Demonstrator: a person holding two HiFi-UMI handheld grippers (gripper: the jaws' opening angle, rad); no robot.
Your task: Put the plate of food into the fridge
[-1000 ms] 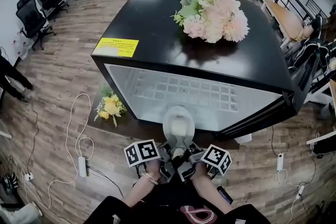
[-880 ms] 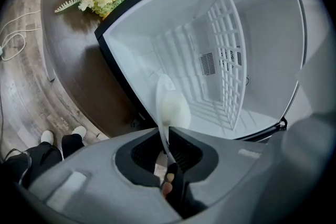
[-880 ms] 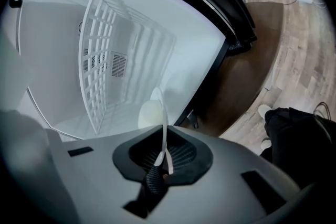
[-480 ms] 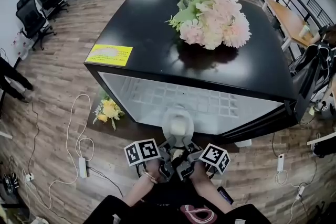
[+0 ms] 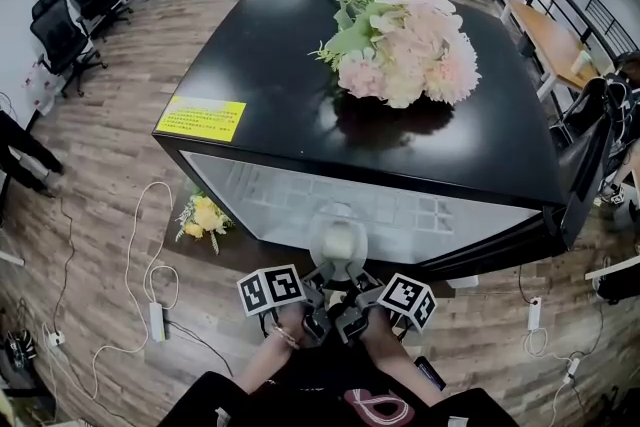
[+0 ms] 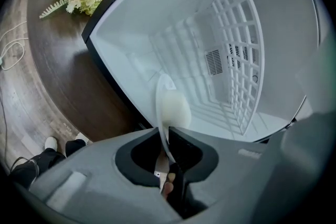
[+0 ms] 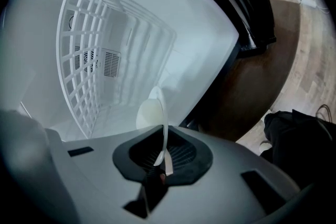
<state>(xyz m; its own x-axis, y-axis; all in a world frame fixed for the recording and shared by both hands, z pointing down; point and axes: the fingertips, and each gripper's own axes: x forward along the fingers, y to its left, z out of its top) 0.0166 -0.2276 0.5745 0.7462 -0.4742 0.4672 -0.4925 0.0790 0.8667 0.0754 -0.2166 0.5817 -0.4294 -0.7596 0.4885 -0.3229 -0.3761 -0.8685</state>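
Observation:
A white plate [image 5: 338, 237] with a pale lump of food [image 6: 174, 108] is held level at the open front of the black fridge [image 5: 300, 85]. Both grippers pinch its near rim. My left gripper [image 5: 322, 297] is shut on the rim, and in the left gripper view the plate [image 6: 163, 113] stands edge-on between the jaws of the left gripper [image 6: 167, 147]. My right gripper [image 5: 354, 299] is shut on the same rim; the right gripper view shows the plate [image 7: 163, 122] in the right gripper [image 7: 159, 158]. Ahead lies the white fridge interior [image 6: 199, 71] with a wire shelf [image 7: 86, 60].
The fridge door [image 5: 587, 165] hangs open at the right. A pink bouquet [image 5: 405, 40] lies on the fridge top. A yellow bouquet [image 5: 203, 215] lies on the dark mat to the left. Cables and a power strip [image 5: 157, 317] trail on the floor; office chairs [image 5: 70, 25] stand far left.
The fridge has come nearer in the head view, and its upper front edge now sits closer above the plate. Both grippers keep their hold on the plate.

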